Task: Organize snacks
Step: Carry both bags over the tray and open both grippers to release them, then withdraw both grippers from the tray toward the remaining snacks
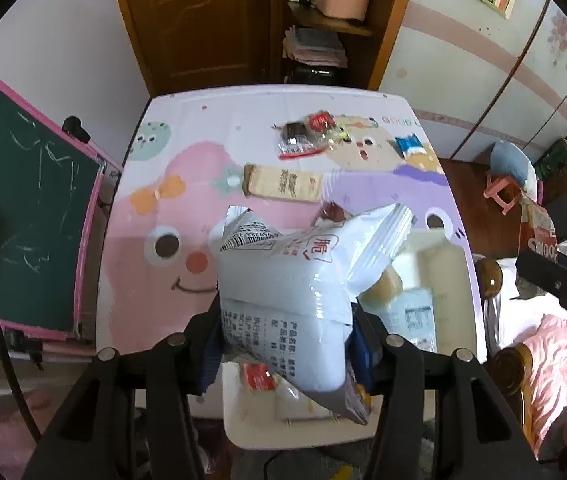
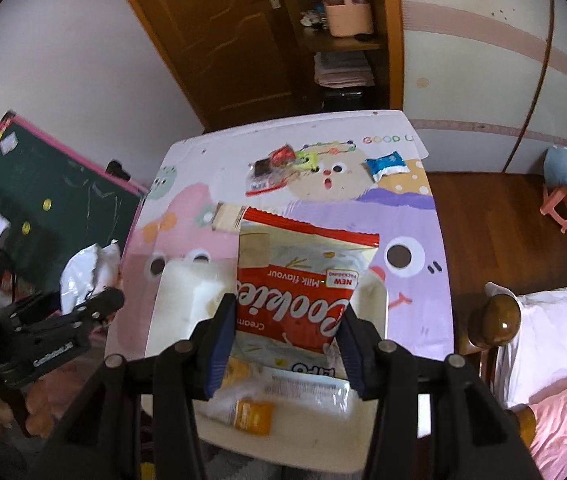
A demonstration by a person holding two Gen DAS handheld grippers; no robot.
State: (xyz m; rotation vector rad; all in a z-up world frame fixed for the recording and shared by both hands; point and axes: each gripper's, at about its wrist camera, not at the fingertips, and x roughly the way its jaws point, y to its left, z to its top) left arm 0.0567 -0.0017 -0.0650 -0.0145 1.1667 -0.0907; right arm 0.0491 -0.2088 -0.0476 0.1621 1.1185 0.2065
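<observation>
The left gripper has matte black angular arms with round silver screws and blue pads lining its fingers. The right gripper looks the same: black frame, silver screws, dark blue ribbed pads.

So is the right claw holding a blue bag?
No, the right claw is shut on a red and white cookie bag, held above the white bin.
</observation>
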